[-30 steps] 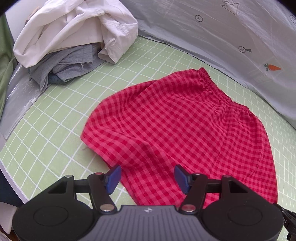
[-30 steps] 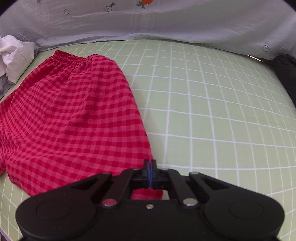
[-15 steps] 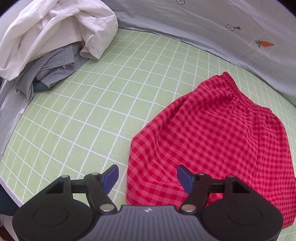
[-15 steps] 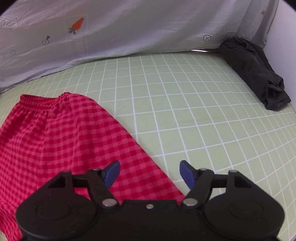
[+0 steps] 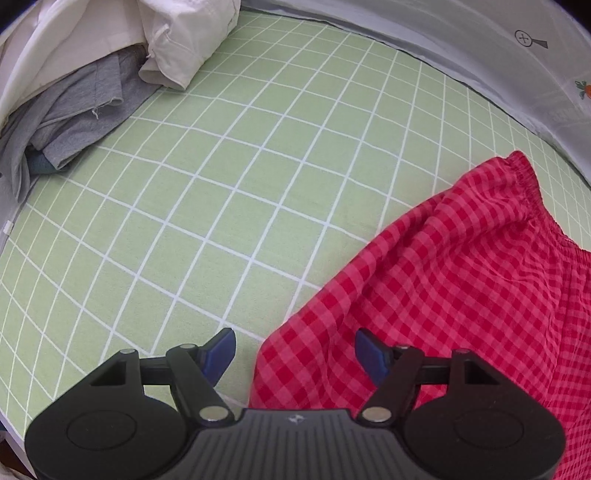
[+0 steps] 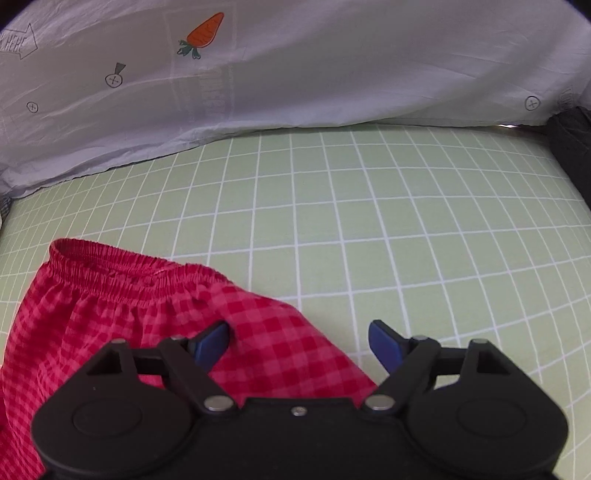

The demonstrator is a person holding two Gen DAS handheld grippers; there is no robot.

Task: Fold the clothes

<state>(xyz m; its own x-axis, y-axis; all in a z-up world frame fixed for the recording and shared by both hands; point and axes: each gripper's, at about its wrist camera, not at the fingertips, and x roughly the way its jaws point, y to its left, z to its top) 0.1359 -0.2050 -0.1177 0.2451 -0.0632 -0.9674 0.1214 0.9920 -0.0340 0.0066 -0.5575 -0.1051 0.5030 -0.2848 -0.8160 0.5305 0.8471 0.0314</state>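
Note:
Red gingham shorts (image 5: 461,295) lie flat on the green grid mat (image 5: 221,184), elastic waistband at the far side. In the left wrist view they fill the lower right; my left gripper (image 5: 295,350) is open and empty over their left edge. In the right wrist view the shorts (image 6: 147,314) lie at the lower left with the waistband (image 6: 122,266) across the top. My right gripper (image 6: 299,343) is open and empty over their right edge.
A pile of white (image 5: 177,33) and grey clothes (image 5: 74,107) lies at the mat's far left. A pale sheet with carrot prints (image 6: 295,66) hangs along the back. A dark garment (image 6: 572,147) lies at the far right edge.
My right gripper opened and let go of the shorts' corner, then moved up toward the waistband. My left gripper stayed open and shifted left, so the shorts now sit to its right.

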